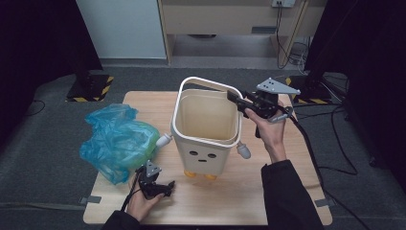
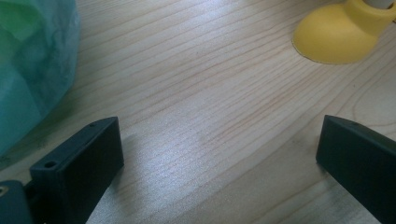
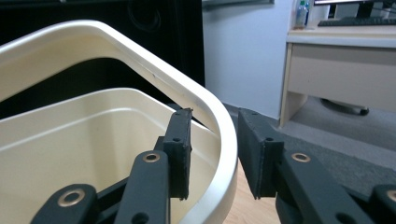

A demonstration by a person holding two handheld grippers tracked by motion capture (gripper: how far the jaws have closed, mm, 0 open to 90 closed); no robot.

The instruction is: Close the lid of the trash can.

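A cream bin with a cartoon face (image 1: 207, 129) stands mid-table on the wooden table (image 1: 287, 191), a blue plastic bag (image 1: 117, 141) just beside it. The right gripper (image 1: 239, 103) straddles the bin's rim ring (image 3: 205, 105), jaws narrowly parted, not pressing. The left gripper (image 1: 160, 184) rests spread wide near the bin's yellow foot (image 2: 336, 35).

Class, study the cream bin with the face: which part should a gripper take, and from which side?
Probably the raised ring frame at the bin's top right corner, from above and the right. It is thin, stands clear, and the right gripper already straddles it, jaws apart.
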